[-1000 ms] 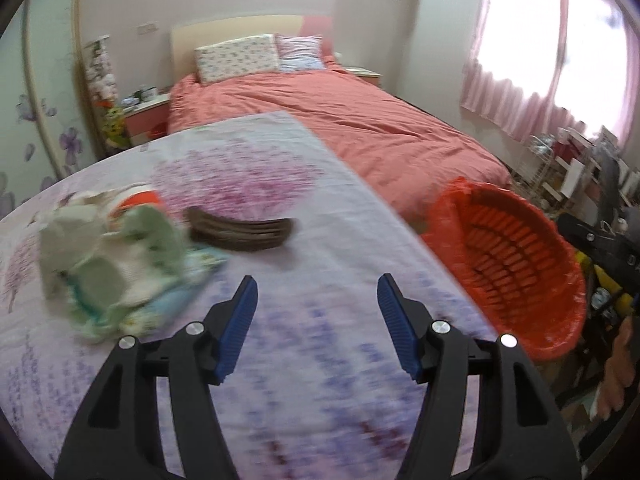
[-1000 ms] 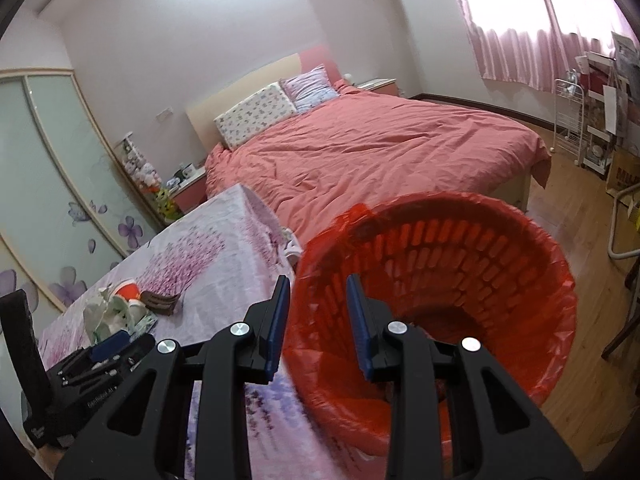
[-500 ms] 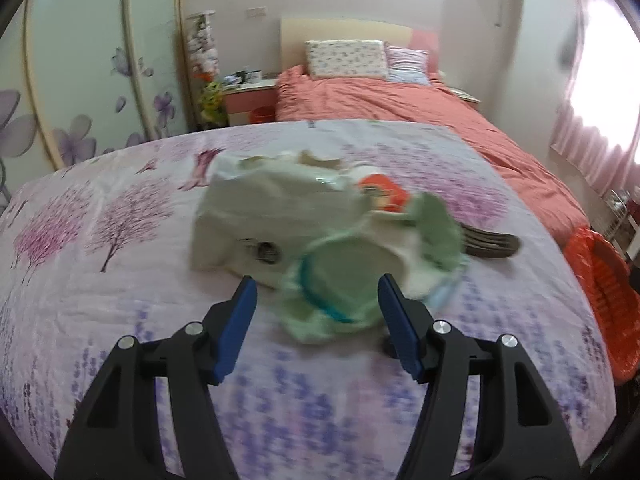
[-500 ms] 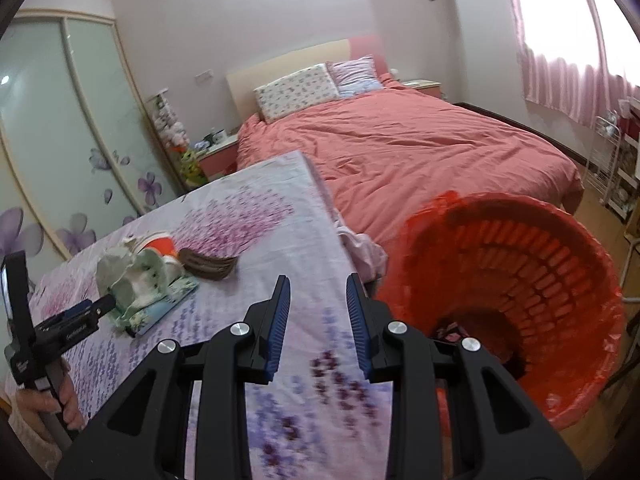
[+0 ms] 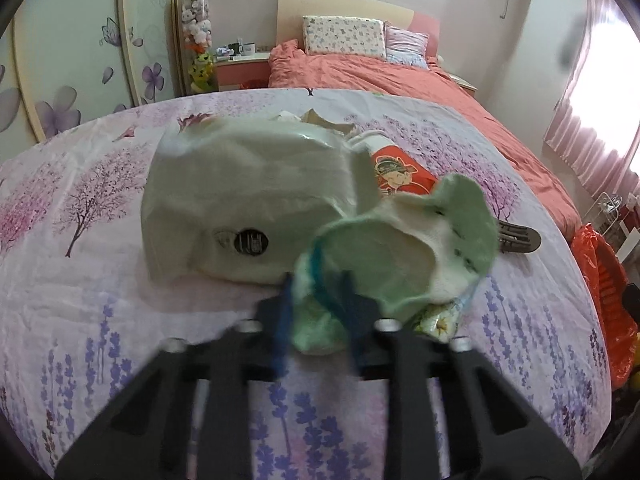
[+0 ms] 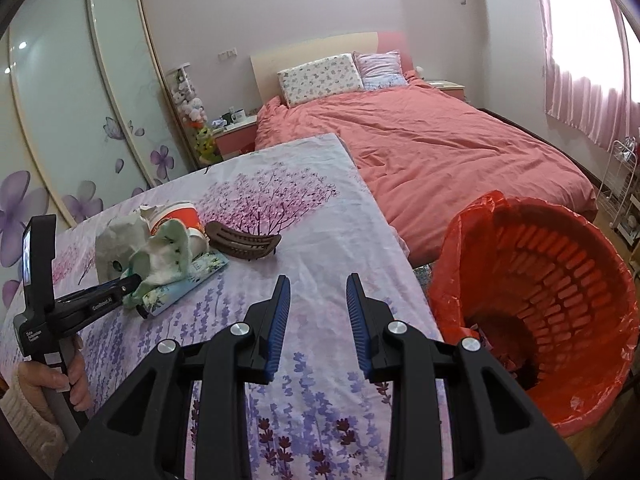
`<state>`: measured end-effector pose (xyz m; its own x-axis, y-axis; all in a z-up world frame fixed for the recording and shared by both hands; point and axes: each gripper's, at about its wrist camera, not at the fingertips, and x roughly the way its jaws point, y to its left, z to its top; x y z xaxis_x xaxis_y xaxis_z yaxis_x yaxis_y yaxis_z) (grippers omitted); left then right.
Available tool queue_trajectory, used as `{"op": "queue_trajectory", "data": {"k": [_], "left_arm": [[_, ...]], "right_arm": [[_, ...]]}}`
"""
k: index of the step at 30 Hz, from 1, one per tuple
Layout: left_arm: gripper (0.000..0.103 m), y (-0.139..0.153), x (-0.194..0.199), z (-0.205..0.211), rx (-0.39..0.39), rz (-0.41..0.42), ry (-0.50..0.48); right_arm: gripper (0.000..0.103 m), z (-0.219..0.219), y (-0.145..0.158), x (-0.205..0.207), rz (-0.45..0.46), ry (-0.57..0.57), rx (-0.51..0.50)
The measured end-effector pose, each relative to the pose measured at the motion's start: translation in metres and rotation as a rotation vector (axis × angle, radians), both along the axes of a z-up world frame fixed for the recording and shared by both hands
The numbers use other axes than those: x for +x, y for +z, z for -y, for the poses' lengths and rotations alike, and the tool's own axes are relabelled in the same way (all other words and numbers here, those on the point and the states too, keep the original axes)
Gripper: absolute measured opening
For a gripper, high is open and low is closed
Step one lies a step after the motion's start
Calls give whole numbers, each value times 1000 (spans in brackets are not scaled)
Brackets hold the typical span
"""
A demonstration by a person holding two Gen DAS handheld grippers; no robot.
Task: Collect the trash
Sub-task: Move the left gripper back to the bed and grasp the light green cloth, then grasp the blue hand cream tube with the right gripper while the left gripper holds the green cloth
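Note:
A heap of trash lies on the flowered table: a crumpled pale green wrapper (image 5: 396, 248), a pale paper bag (image 5: 248, 196), a red paper cup (image 5: 396, 172) and a flat floral packet (image 6: 188, 280). My left gripper (image 5: 318, 316) has its blurred fingers closed around the near edge of the green wrapper; it also shows in the right wrist view (image 6: 134, 284). My right gripper (image 6: 318, 314) is open and empty over the table's near right part. The red bin (image 6: 560, 288) with a red liner stands right of the table.
A brown hair clip (image 6: 244, 242) lies just right of the heap. A bed with a coral cover (image 6: 440, 148) stands behind the table. A wire rack (image 6: 622, 184) is at the far right by the curtains. A wardrobe lines the left wall.
My left gripper has moved onto the heap and closed on the green wrapper. My right gripper has swung left, away from the bin and over the table, and opened wider.

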<state>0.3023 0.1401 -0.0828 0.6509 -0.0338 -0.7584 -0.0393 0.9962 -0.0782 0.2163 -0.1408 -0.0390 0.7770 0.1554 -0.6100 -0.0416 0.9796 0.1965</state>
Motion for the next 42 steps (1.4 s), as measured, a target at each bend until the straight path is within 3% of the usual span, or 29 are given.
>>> {"op": "queue_trajectory", "data": {"k": [3, 9, 21, 23, 25, 26, 30, 32, 34, 38, 42], "left_arm": [[7, 4, -6, -6, -12, 20, 6], [6, 17, -29, -20, 36, 82, 34], [7, 25, -82, -104, 33, 107, 185], [13, 20, -82, -115, 14, 81, 190], [40, 16, -81, -118, -5, 69, 181], [46, 15, -79, -117, -4, 69, 181], [52, 9, -65, -113, -12, 43, 158], [47, 5, -61, -115, -42, 19, 157], [25, 2, -58, -115, -64, 4, 149], [17, -1, -58, -122, -98, -10, 180], [17, -2, -58, -122, -96, -10, 182]], "right_arm": [[30, -7, 0, 0, -2, 10, -3], [30, -28, 0, 2, -10, 44, -6], [30, -83, -5, 8, -32, 140, -25], [30, -90, -6, 8, -37, 150, -27], [30, -99, -7, 10, -38, 163, -31], [30, -103, -7, 10, -37, 166, -35], [30, -116, -6, 16, -43, 177, -29], [30, -120, -8, 19, -58, 180, -13], [31, -128, -12, 26, -84, 181, 5], [40, -146, -18, 36, -107, 171, 4], [49, -168, -22, 47, -118, 138, -30]]}}
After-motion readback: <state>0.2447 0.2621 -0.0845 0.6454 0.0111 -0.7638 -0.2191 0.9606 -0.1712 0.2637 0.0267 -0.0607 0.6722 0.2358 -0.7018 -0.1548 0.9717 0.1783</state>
